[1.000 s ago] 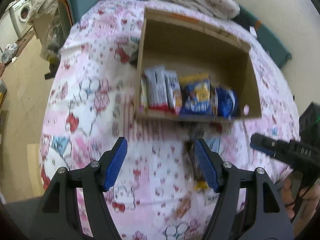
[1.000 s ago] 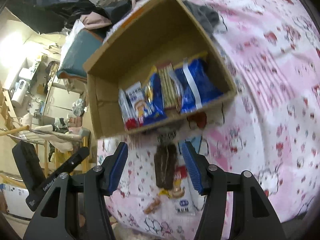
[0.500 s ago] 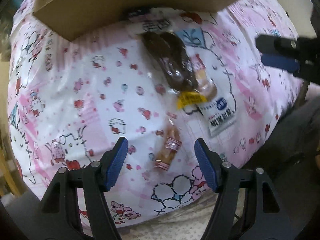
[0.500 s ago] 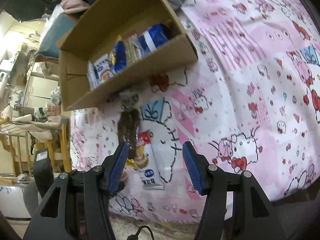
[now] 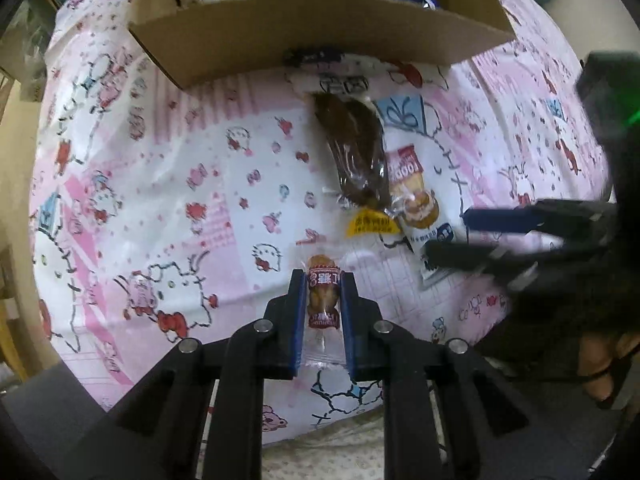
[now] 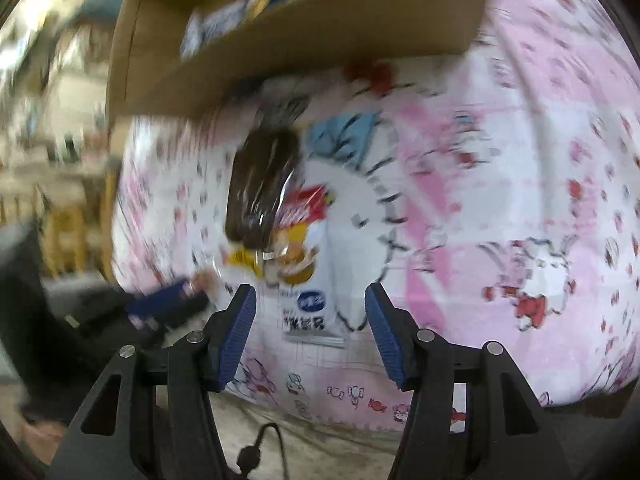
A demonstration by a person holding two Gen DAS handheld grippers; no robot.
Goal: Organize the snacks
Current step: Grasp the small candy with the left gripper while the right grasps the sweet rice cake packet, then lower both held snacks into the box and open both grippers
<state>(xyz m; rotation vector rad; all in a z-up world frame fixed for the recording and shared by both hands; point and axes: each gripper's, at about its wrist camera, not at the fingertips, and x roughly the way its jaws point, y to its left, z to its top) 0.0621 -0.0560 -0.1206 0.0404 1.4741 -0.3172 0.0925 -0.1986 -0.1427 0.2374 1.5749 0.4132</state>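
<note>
My left gripper (image 5: 323,280) is shut on a small clear packet with a brown snack and a red label (image 5: 323,300), low over the pink bedspread. Just beyond lie a dark brown snack packet (image 5: 354,156) and, partly under it, a white packet (image 5: 416,200). My right gripper (image 6: 310,300) is open just above the white packet's (image 6: 310,312) near end, its pads clear of it. It also reaches in from the right in the left wrist view (image 5: 448,234). A cardboard box (image 5: 320,36) holding several packets stands behind.
The pink cartoon-print bedspread (image 5: 160,200) covers a bed whose near edge drops off just below both grippers. A foot in a sandal (image 5: 600,364) shows at the lower right. The right wrist view is blurred; furniture and clutter (image 6: 52,140) stand at its left.
My left gripper came down over the small packet and shut on it. My right gripper swung down from the box front to the white packet's end, still open.
</note>
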